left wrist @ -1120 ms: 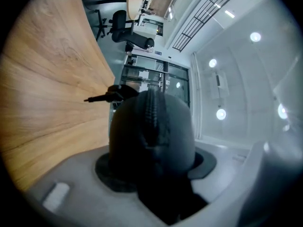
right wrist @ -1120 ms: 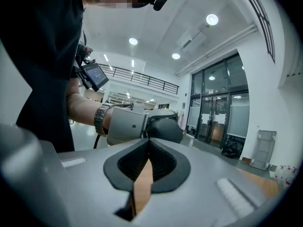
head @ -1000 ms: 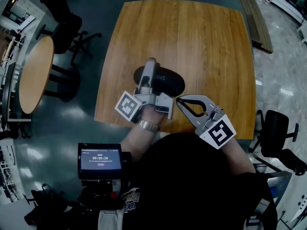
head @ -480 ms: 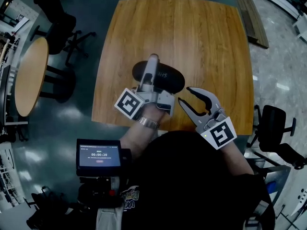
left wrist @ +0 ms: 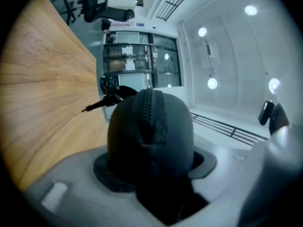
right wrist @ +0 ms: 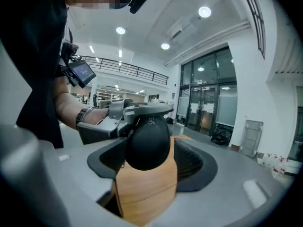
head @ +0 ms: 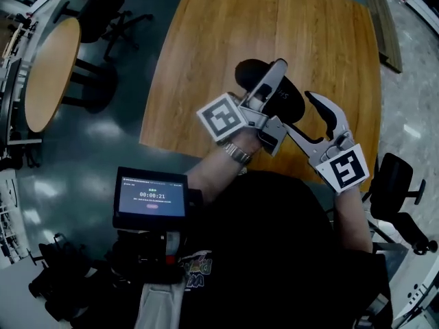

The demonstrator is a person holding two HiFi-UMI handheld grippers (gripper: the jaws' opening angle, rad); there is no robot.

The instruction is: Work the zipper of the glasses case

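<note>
Zipper teeth run down the middle of the black oval glasses case, which we have clamped end-on in the left gripper over the wooden table. White letters "SHE" on its shell show only in the right gripper view, the zipper only in the left gripper view. Our right gripper has just been opening wide, the case's rounded end between its jaws unpressed; the chest screen reads 00:00:21

A square wooden table, round table beside.
</note>
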